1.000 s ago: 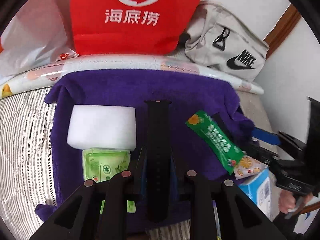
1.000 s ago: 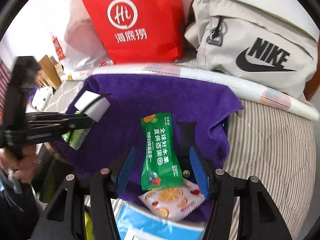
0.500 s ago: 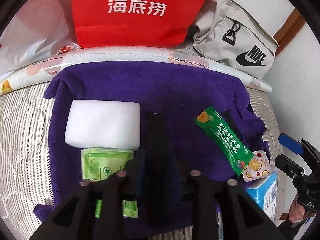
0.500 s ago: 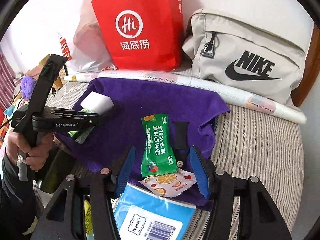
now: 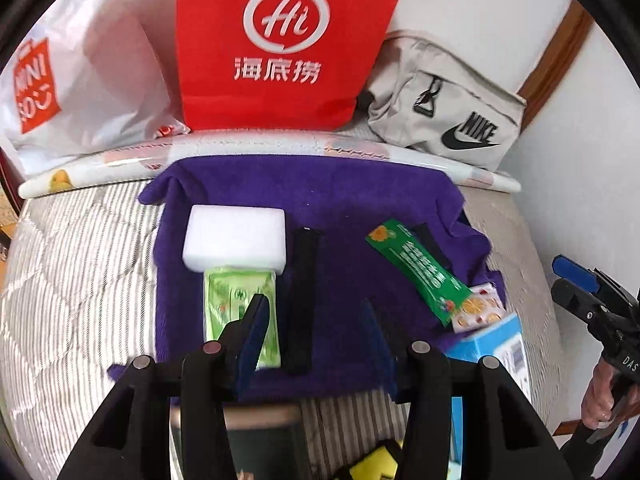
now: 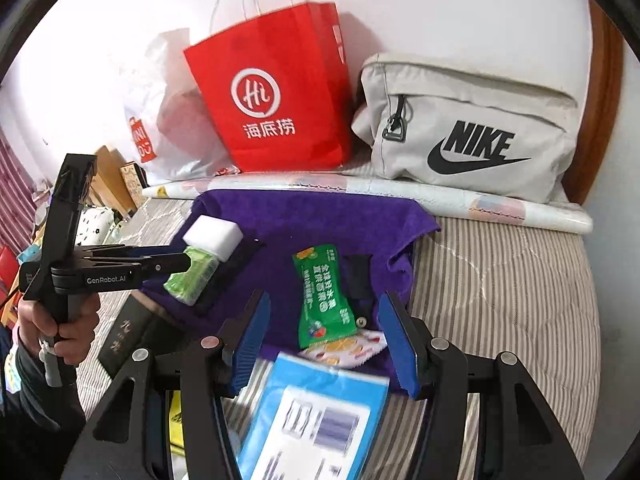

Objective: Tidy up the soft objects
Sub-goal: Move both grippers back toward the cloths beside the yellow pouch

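Observation:
A purple towel (image 5: 328, 196) lies on the striped bed. On it sit a white sponge (image 5: 234, 236), a green tissue pack (image 5: 236, 300), a long black strap (image 5: 302, 300), a green sachet (image 5: 416, 268) and an orange-print candy pack (image 5: 478, 310). My left gripper (image 5: 314, 332) hovers above the strap's near end. Its jaws are opening, and the strap lies loose on the towel below them. My right gripper (image 6: 325, 320) stands open above the green sachet (image 6: 324, 300), with a second black strap (image 6: 358, 276) beside it. Nothing is gripped.
A red paper bag (image 5: 280, 40), a beige Nike bag (image 6: 468, 132) and a white plastic bag (image 5: 80, 80) stand behind a long roll (image 5: 280, 148). A blue box (image 6: 312, 412) lies at the towel's near edge. A black box (image 6: 124, 332) sits by the person's hand (image 6: 60, 320).
The left gripper's jaws have parted and let go of the black strap, and it has drawn back and up. The right gripper has also pulled back and risen, staying open.

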A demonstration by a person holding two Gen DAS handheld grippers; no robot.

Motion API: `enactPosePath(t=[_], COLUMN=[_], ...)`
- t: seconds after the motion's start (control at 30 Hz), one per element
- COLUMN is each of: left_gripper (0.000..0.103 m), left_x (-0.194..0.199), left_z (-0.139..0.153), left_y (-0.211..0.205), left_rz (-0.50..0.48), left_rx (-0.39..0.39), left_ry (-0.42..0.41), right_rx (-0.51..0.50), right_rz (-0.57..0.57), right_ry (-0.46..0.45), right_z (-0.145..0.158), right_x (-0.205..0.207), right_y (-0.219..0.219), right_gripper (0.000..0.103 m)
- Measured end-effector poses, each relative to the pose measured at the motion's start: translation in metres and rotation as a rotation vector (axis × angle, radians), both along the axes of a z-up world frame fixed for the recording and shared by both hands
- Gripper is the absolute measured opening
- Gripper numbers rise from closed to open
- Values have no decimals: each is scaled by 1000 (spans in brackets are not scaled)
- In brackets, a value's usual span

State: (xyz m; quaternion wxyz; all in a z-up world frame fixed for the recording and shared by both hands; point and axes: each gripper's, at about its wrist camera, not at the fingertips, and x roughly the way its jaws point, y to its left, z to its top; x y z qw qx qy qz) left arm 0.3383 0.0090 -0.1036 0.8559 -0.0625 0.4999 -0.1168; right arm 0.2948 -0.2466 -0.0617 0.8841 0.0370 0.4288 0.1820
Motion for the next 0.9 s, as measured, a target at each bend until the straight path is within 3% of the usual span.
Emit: enactPosePath(t=[0.13,0.27,0.4,0.67,0.9], left_gripper=[46,46,46,46,47], left_x=[-33,-72,-108,-168,-200], left_z=[12,17,17,-5,-29], left_y=[3,8,9,26,39], left_rz=[1,-12,-19,6,53], left_rx=[7,-38,-33,-34,18], left_ry=[-46,-43,-48,-23,-32], right_rx=[9,28,25,55,75], right_rz=[13,29,39,35,87], right_ry=[-9,-2,-2,16,56], right_z=[7,7,4,-13,-44], right_x=[-31,-63,-103,-163,-187], right_y=[4,10,16,25,54], right_gripper=[57,57,57,57,57])
